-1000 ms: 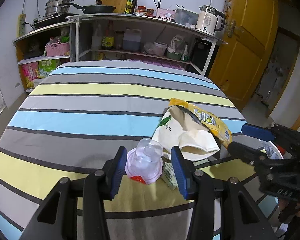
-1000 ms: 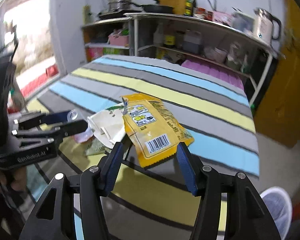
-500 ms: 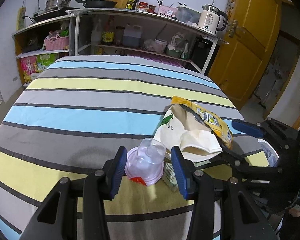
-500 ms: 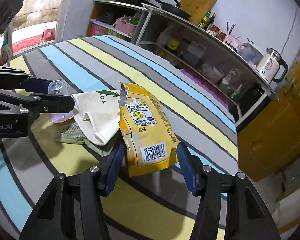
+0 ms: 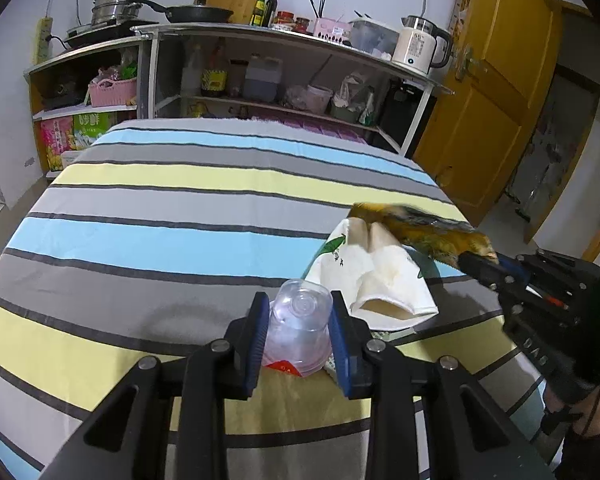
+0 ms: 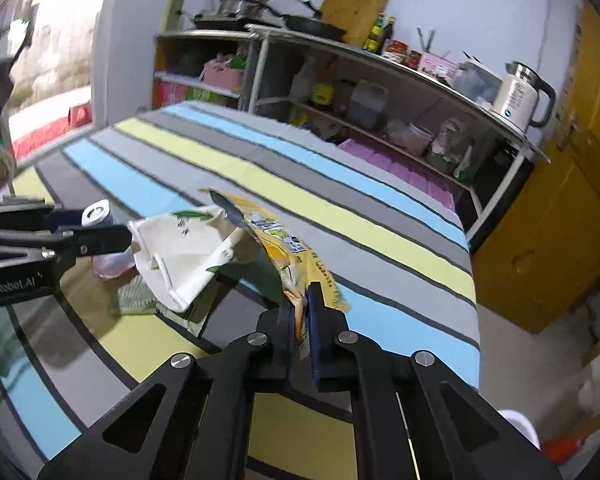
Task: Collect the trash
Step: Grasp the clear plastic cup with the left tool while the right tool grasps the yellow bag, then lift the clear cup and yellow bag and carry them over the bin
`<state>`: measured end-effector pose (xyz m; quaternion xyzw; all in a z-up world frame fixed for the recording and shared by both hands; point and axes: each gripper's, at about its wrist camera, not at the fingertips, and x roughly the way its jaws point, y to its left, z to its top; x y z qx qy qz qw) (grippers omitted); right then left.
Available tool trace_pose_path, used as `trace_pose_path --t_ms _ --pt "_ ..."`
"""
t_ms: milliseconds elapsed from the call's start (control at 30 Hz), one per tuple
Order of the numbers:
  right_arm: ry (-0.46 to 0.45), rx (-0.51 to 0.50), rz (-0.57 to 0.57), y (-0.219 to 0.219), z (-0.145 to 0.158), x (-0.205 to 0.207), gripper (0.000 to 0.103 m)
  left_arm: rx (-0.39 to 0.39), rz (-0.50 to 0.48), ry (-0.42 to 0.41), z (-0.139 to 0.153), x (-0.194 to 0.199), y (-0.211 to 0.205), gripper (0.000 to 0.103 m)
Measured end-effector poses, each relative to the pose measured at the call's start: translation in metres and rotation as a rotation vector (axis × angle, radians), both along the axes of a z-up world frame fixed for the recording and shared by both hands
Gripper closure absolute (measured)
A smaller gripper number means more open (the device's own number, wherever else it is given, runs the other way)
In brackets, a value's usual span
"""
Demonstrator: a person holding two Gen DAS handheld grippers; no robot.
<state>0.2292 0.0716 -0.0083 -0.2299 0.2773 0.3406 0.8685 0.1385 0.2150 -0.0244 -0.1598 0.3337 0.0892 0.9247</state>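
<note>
My left gripper (image 5: 298,330) is shut on an upturned clear plastic cup (image 5: 300,328) with a red lid edge, at the near side of the striped table (image 5: 180,208). The cup also shows in the right wrist view (image 6: 100,216) between the left fingers. My right gripper (image 6: 302,320) is shut on the edge of a yellow snack bag (image 6: 296,260) and lifts it off the table; the bag shows blurred in the left wrist view (image 5: 424,232). A white paper bag (image 5: 376,276) (image 6: 180,252) lies between the two grippers.
A green wrapper (image 6: 134,294) lies under the white bag. A metal shelf (image 5: 280,64) with pots, bottles and a kettle (image 5: 418,46) stands behind the table. A yellow door (image 5: 488,92) is at the right. The table's right edge drops to the floor.
My left gripper has closed on the cup. My right gripper has closed on the yellow bag and raised its edge off the table.
</note>
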Motion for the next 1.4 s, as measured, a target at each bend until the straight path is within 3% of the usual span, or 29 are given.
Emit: trace_pose_path --t_ms 200,700,1067,1400 --pt "0.031 0.079 -0.023 -0.018 0.012 -0.008 0.1 0.008 0.006 -0.034 0.01 -0.013 -0.005 0.072" --pt "0.029 0.171 -0.069 -0.058 0.034 -0.027 0.101 0.049 -0.027 -0.093 0.038 -0.038 -0.031 0.072" --pt "0.025 0.229 -0.165 -0.116 0.048 -0.043 0.101 0.057 -0.147 -0.117 0.058 -0.03 -0.08 0.072" --pt "0.026 0.252 -0.3 -0.188 0.046 -0.049 0.101 0.057 -0.308 -0.101 0.063 -0.005 -0.153 0.072"
